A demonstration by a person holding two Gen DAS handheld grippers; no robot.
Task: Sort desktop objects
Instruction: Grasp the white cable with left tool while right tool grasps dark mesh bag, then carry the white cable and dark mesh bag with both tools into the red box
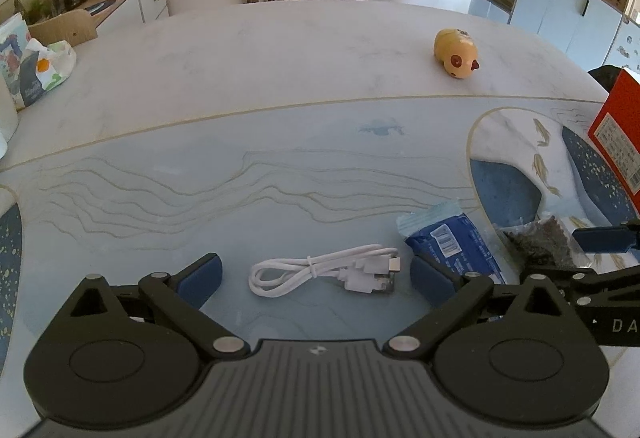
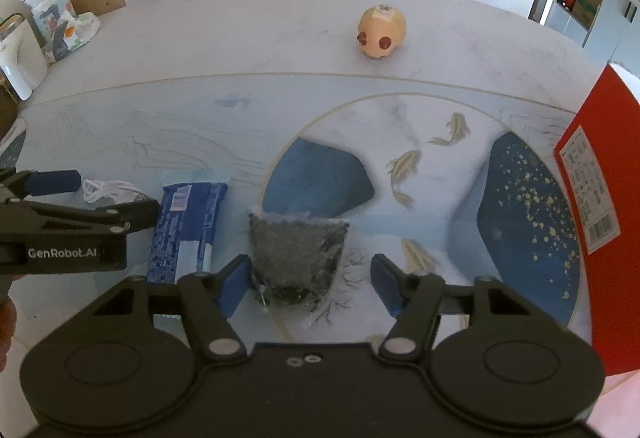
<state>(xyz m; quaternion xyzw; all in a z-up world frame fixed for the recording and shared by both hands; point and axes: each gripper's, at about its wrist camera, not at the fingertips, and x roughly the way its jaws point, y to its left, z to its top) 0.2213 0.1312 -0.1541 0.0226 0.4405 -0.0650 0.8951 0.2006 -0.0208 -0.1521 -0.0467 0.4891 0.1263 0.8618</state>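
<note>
Table (image 1: 280, 49): left gripper (image 1: 316, 274) angled down over cable (image 1: 320, 272), right gripper (image 2: 310, 278) over dark bag (image 2: 298, 254), both jaws apart.

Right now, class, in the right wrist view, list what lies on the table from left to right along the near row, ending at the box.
white cable → blue packet → clear bag of dark bits → red box
</note>
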